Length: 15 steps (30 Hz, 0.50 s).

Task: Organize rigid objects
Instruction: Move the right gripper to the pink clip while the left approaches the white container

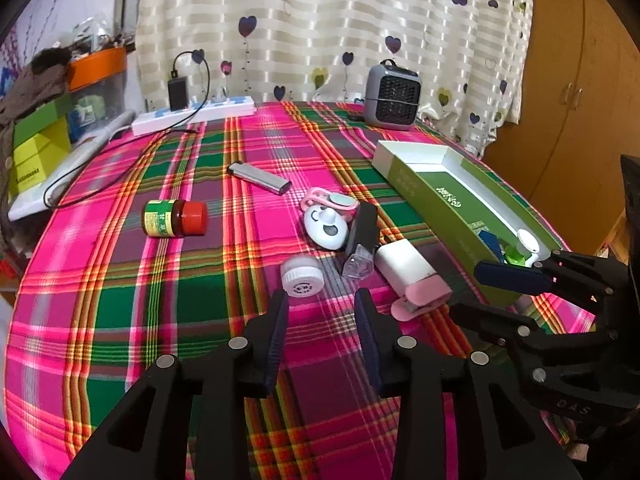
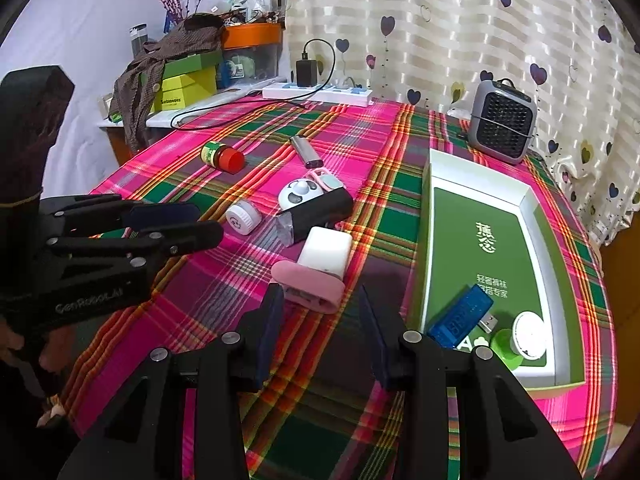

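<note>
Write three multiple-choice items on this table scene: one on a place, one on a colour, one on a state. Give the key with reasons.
1. Where does the blue USB stick lie?
A. inside the green box
B. beside the jar
C. on the power strip

2. What colour is the cap of the small jar?
A. white
B. red
C. blue

3. How does the left gripper stand?
A. shut on the jar
B. shut on the white cap
C. open, holding nothing

Key: A, the stick rests at the box's near end by a green and white item; B, the jar lying on the plaid cloth has a red cap; C, only cloth shows between its fingers.
</note>
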Motion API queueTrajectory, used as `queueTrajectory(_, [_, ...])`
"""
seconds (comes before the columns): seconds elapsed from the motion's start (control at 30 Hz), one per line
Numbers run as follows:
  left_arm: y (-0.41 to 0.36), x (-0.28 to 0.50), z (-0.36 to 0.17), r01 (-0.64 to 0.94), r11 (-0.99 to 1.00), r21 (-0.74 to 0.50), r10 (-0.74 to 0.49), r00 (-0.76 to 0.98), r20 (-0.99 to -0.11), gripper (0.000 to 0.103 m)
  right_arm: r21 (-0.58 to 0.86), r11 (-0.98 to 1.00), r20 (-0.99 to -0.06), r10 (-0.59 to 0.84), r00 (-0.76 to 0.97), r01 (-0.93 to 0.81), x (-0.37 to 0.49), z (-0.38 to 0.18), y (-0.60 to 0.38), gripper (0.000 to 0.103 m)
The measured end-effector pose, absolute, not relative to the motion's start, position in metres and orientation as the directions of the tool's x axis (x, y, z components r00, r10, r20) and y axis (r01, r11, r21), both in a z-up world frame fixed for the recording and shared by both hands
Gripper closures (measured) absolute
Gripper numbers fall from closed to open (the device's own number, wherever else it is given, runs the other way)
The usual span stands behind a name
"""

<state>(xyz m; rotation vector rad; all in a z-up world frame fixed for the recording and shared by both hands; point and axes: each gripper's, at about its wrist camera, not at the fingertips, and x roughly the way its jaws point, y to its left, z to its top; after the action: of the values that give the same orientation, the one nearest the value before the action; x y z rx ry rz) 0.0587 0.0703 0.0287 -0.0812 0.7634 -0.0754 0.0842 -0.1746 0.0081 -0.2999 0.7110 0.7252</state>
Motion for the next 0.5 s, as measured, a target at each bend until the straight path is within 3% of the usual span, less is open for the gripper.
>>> queueTrajectory(0.5, [0.074,0.101,0.014,0.049,0.992,-0.115,-0.118,0.666,-0.736,0.063,-0.033,0.668,-0.726,0.495,0.477,-0.744,0.100,-0.001,-0.161,0.063])
